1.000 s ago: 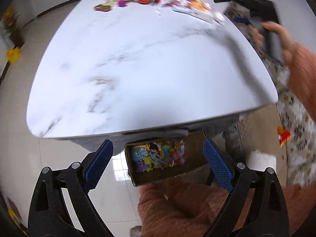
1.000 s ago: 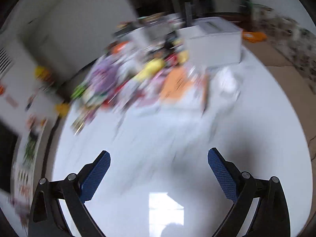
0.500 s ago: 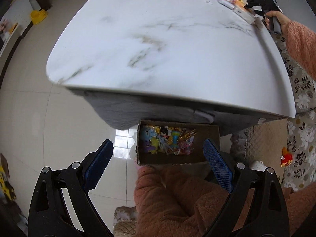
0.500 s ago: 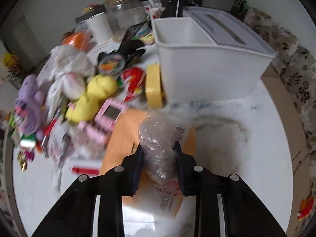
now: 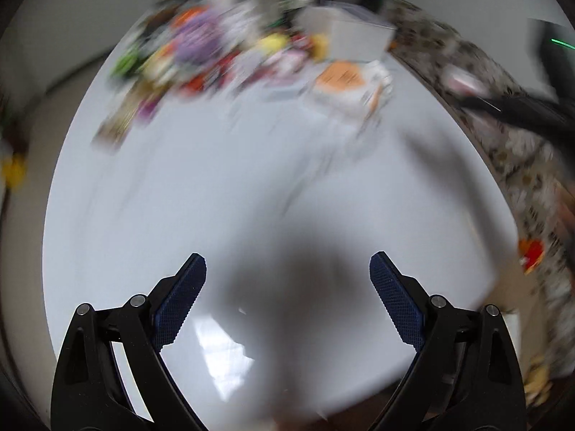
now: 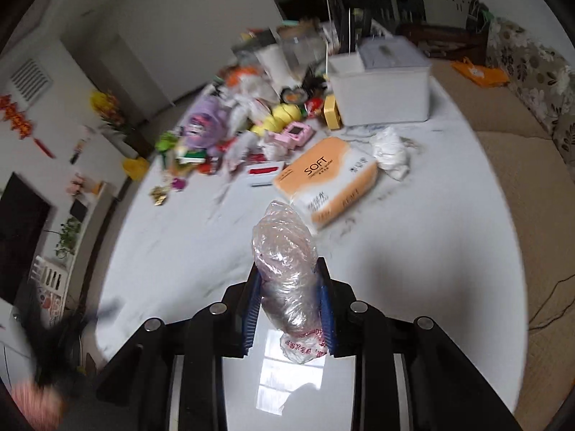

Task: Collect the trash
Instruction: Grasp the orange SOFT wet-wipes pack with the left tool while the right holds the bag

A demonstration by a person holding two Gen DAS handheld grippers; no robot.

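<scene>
Our right tongs (image 6: 289,309) pinch a crumpled clear plastic bag (image 6: 285,269), soft and crinkly, lifted above the glossy marble desk (image 6: 179,237); our left tongs (image 5: 287,287) stand spread, empty. One piece is collected so far, we judge; a wadded white tissue (image 6: 390,151) waits near the desk's far edge.

Crumpled plastic bag (image 6: 285,269) now off table (image 6: 431,251)

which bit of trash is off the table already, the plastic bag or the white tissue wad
The crumpled clear plastic bag: the right gripper is shut on it, above the table. The white tissue wad lies beside the orange tissue pack.
</scene>
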